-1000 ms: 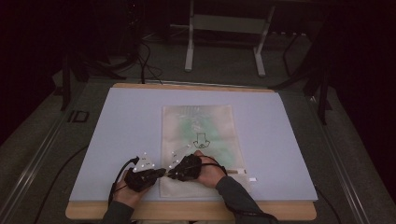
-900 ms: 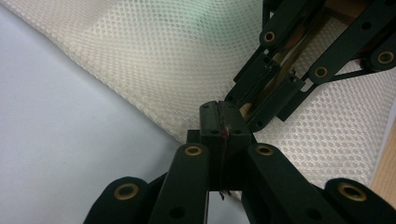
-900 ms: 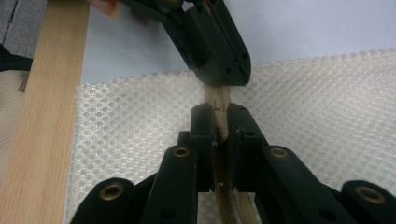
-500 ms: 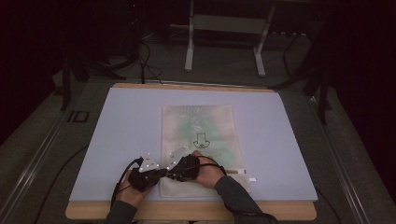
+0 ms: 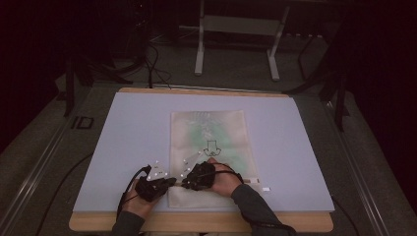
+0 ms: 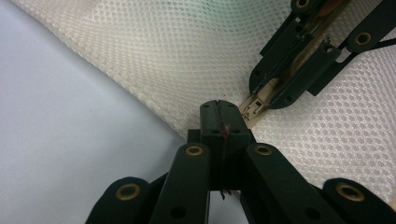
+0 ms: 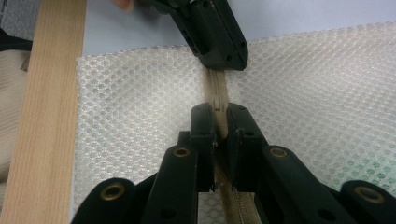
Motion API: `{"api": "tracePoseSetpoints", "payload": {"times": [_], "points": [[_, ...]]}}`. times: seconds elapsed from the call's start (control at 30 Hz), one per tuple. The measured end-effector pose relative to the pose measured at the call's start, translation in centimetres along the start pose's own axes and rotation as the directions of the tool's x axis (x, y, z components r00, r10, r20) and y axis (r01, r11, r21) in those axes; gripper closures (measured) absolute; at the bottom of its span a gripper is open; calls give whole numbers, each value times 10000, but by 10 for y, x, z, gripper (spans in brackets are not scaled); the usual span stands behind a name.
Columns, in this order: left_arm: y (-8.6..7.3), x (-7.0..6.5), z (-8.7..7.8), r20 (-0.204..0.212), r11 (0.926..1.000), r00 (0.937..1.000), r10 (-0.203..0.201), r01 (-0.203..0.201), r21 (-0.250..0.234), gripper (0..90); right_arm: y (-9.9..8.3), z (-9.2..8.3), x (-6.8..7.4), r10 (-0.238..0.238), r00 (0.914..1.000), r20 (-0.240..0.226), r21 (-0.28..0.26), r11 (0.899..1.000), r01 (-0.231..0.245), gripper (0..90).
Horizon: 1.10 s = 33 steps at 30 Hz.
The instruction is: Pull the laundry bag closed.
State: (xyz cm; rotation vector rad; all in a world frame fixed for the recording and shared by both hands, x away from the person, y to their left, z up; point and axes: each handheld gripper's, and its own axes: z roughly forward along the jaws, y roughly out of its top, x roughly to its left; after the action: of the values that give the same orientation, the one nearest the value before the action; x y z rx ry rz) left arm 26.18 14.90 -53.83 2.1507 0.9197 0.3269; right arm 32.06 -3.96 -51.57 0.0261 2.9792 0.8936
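Right gripper view: right gripper point(image 7: 219, 123) clamped on zipper point(image 7: 215, 93) of mesh bag point(image 7: 140, 121); zipper partly hidden by jaws. Left gripper point(image 6: 219, 122) closed at bag edge; what it pinches unclear. Bag near table point(image 5: 128, 128) front edge.

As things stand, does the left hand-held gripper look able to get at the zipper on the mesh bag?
Probably yes. The left hand-held gripper is shut at the mesh bag's near-left corner, right beside the zipper, with bare mat around it. The right hand-held gripper already straddles that zipper, leaving little room.
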Motion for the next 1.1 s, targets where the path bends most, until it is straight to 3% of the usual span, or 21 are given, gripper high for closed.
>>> {"api": "tracePoseSetpoints", "payload": {"times": [1.1], "points": [[-2, 2, 0, 143, 9998, 9998, -133, 135, -147, 896, -5, -6, -2, 124, 9999, -117, 253, 9996, -121, 822]]}}
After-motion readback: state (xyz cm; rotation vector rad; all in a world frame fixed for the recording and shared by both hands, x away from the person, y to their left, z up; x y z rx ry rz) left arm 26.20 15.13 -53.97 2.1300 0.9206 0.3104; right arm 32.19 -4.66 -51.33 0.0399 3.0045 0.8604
